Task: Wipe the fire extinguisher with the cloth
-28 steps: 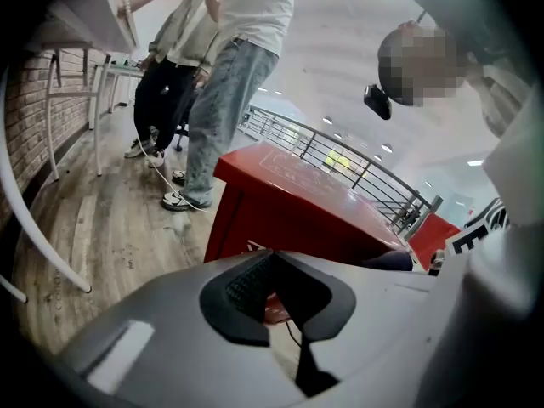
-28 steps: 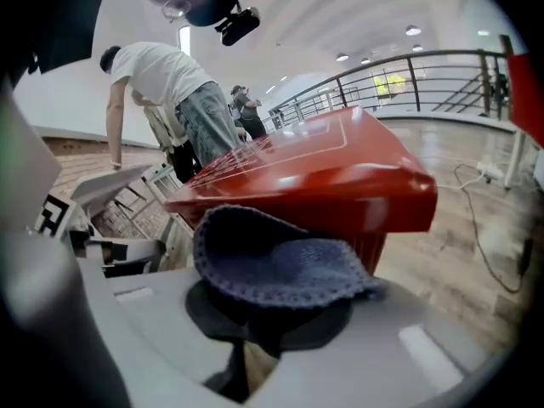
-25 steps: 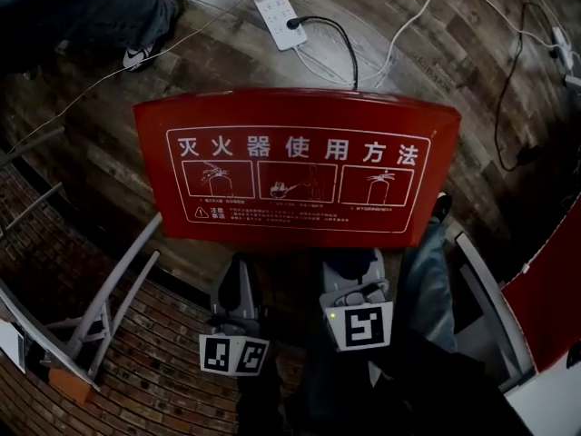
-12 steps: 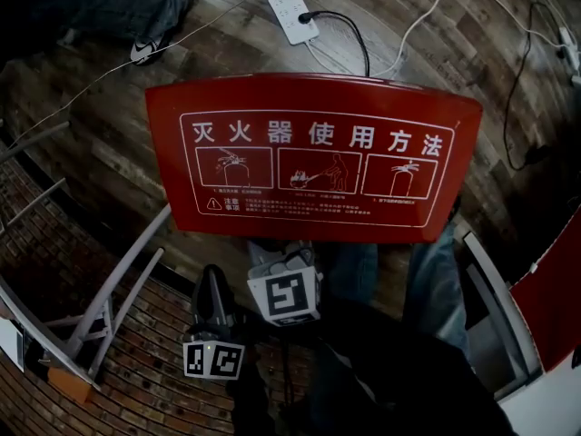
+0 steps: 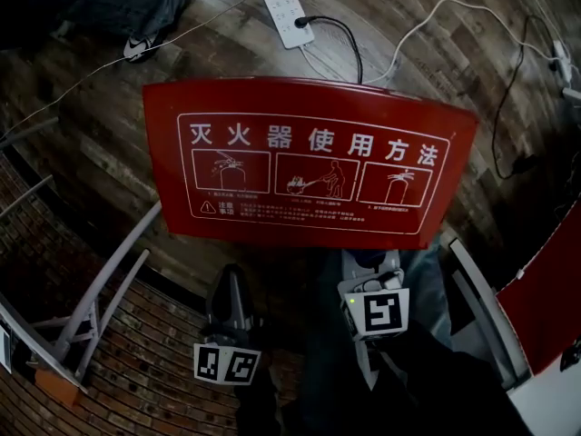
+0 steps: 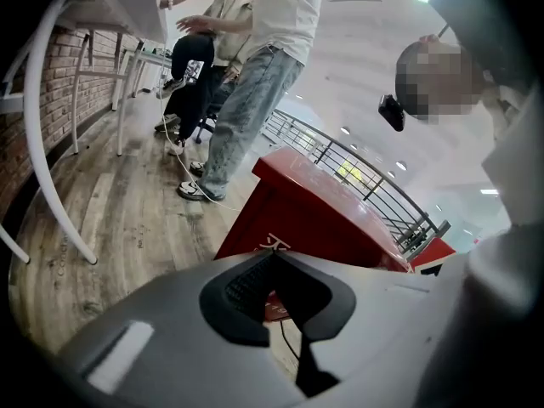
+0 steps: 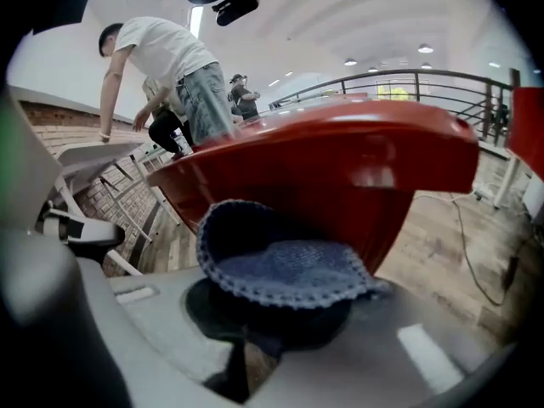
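Note:
A red fire extinguisher box [image 5: 309,166] with white printed usage pictures on its lid fills the middle of the head view; no extinguisher itself shows. My right gripper [image 5: 370,266] is at the lid's near edge, right of centre, shut on a blue knitted cloth [image 7: 285,266] that bulges out of its jaws just in front of the box's red front [image 7: 340,168]. My left gripper [image 5: 231,275] hangs lower left of the lid, jaws shut with nothing between them [image 6: 274,260], short of the box [image 6: 314,219].
A white power strip [image 5: 286,12] and cables [image 5: 408,34] lie on the wooden floor beyond the box. Grey metal frame legs [image 5: 104,289] and a brick wall [image 5: 136,371] stand at the left. Another red and white box [image 5: 545,307] is at the right. People [image 6: 255,66] stand nearby.
My right gripper swung left along the lid's near edge with the cloth, then back to the right. The left gripper shifted a little left and back.

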